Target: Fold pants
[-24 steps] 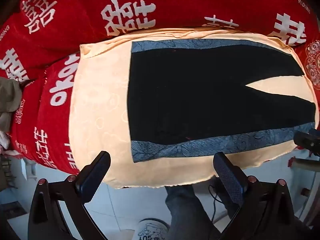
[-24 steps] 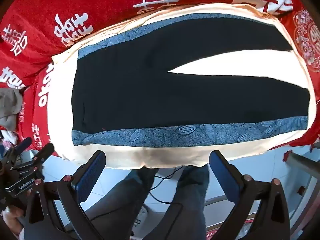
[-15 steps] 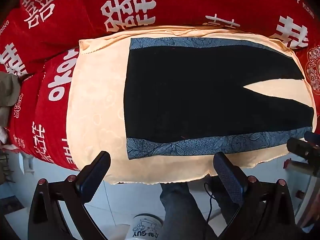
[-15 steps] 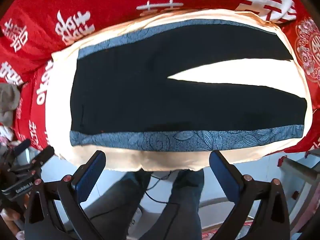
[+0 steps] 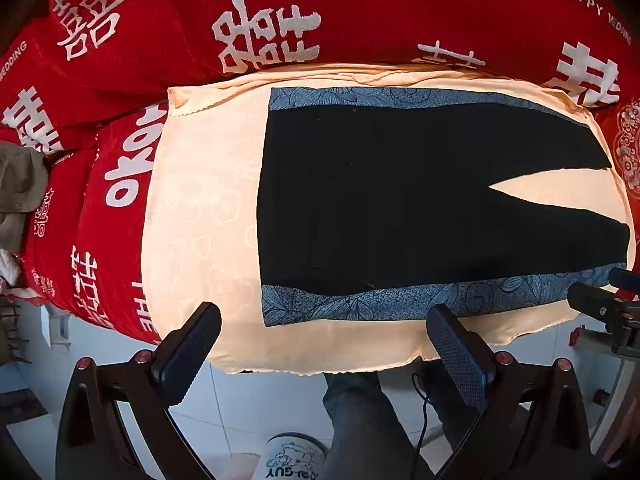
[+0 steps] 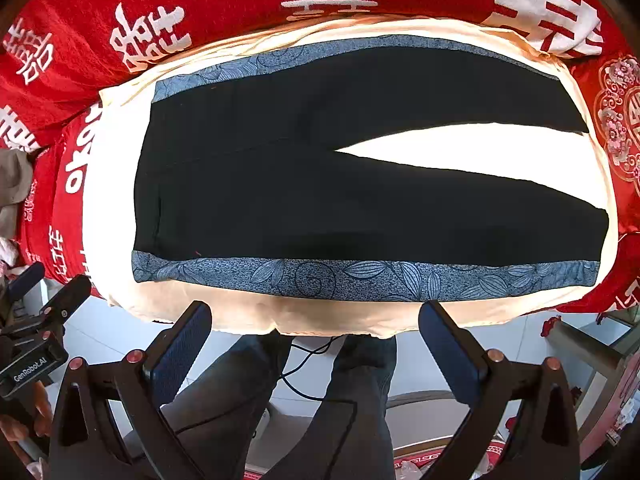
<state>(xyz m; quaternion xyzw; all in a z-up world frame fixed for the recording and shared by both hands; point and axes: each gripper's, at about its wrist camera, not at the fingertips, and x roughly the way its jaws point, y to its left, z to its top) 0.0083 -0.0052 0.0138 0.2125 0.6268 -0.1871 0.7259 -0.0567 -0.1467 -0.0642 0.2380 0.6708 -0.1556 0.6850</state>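
**Inspector:** Since the earlier frame, what has moved?

**Operator:** Both of my tongs have drifted a little toward the pants; in the left view the waist end sits slightly further right and lower in frame than before. The pants themselves have not shifted on the cloth.

**Inspector:** State of your left tongs?

**Operator:** My left gripper (image 5: 320, 332) is released, fingers wide apart, holding nothing. It hangs off the near edge of the cloth (image 5: 200, 208), not touching it.

**Inspector:** And the right?

**Operator:** My right gripper (image 6: 316, 328) is likewise spread wide and empty, just off the near edge of the cloth, apart from the fabric.

**Inspector:** Where are the pants?

**Operator:** The pants (image 5: 380, 200) lie flat and unfolded on the cream cloth, waist to my left, both legs running right with a narrow wedge of cloth showing between them. A blue patterned stripe (image 6: 340, 276) runs along the near side seam, and a matching one along the far seam.

**Inspector:** What lies beneath?

**Operator:** The cloth rests on a red blanket (image 5: 360, 12) printed with white characters. My legs (image 6: 352, 408) and a black cable (image 6: 308, 360) show below the edge, over a pale tiled floor (image 5: 248, 400).
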